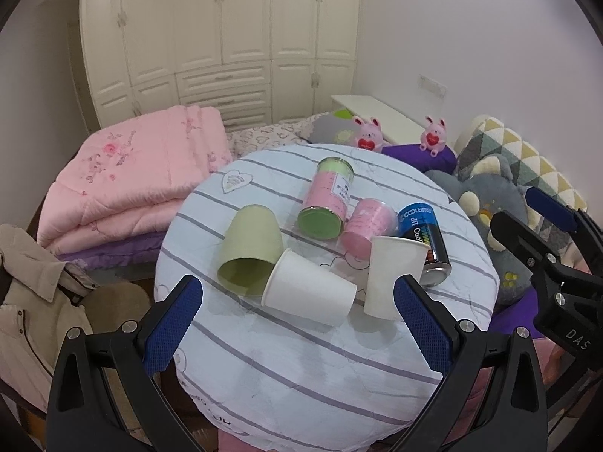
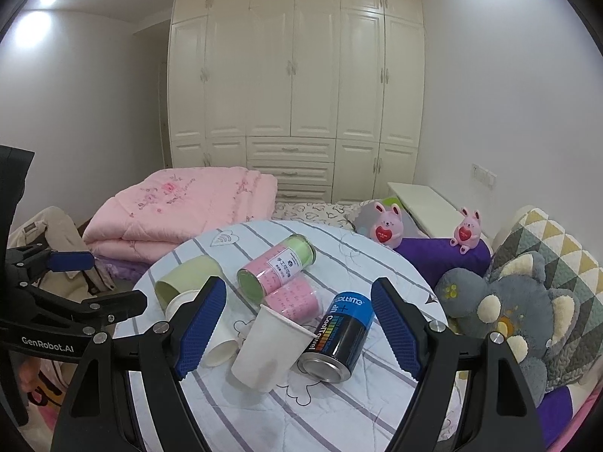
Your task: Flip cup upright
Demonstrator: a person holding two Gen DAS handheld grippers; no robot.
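Observation:
On the round striped cushion (image 1: 301, 358) a white paper cup (image 1: 309, 292) lies on its side, next to a green cup (image 1: 250, 250) also on its side. A second white paper cup (image 1: 392, 275) stands upright, tilted against a blue-black can (image 1: 426, 241). My left gripper (image 1: 297, 324) is open and empty, just in front of the lying white cup. In the right wrist view my right gripper (image 2: 299, 333) is open and empty around the upright white cup (image 2: 271, 350), with the can (image 2: 339, 339), the lying white cup (image 2: 222, 350) and the green cup (image 2: 184, 275) nearby.
A pink-and-green tin (image 1: 328, 199) and a pink plastic cup (image 1: 367, 226) lie on the cushion (image 2: 339, 414). A folded pink quilt (image 1: 132, 180) lies at left, plush toys (image 1: 497, 218) and pillows at right, a wardrobe (image 2: 294, 75) behind.

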